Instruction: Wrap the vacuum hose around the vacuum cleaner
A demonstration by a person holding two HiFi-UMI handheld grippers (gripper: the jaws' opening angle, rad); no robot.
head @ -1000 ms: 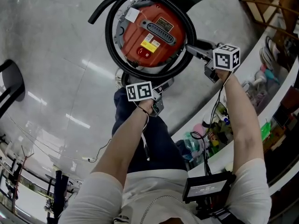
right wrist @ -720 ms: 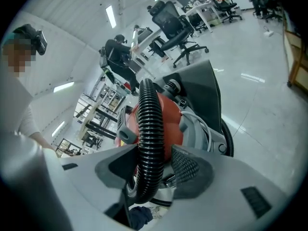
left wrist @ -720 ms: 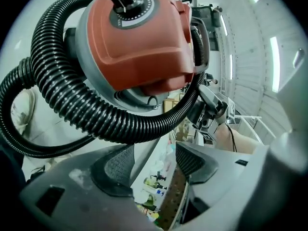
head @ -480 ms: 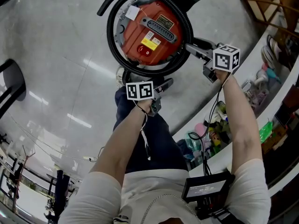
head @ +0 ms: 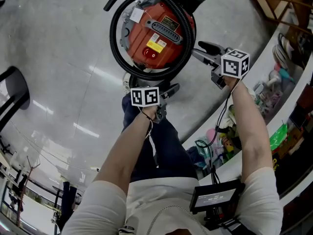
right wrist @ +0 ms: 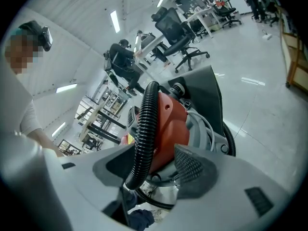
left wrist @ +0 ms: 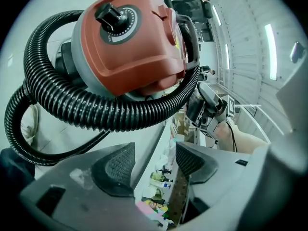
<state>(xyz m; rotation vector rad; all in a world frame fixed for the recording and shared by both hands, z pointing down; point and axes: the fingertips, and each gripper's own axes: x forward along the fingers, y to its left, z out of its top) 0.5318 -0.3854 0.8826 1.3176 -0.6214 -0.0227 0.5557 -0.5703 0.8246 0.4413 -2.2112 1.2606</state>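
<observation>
The red vacuum cleaner point(head: 154, 35) stands on the floor, and its black ribbed hose point(head: 117, 48) runs in a ring round it. My right gripper point(head: 203, 53) is at the ring's right side. Its jaws have just been opening. In the right gripper view the hose point(right wrist: 147, 119) runs up between the jaws of the right gripper point(right wrist: 147, 160), with a gap to the right pad point(right wrist: 190, 165). My left gripper point(head: 167, 98) is below the vacuum and open. In the left gripper view the hose point(left wrist: 96, 112) and the vacuum point(left wrist: 134, 47) lie beyond the left gripper point(left wrist: 154, 150), and nothing is between its pads.
A long white counter point(head: 210, 131) with cluttered small items runs along the right. Wooden furniture point(head: 279, 4) stands at the top right. A black stand point(head: 14, 87) is at the far left. Office chairs point(right wrist: 180, 28) and a seated person point(right wrist: 122, 61) are far behind the vacuum.
The hose ring has drawn in closer round the vacuum and away from the right gripper, whose jaws have let go of it. The hose's loose end has shifted right.
</observation>
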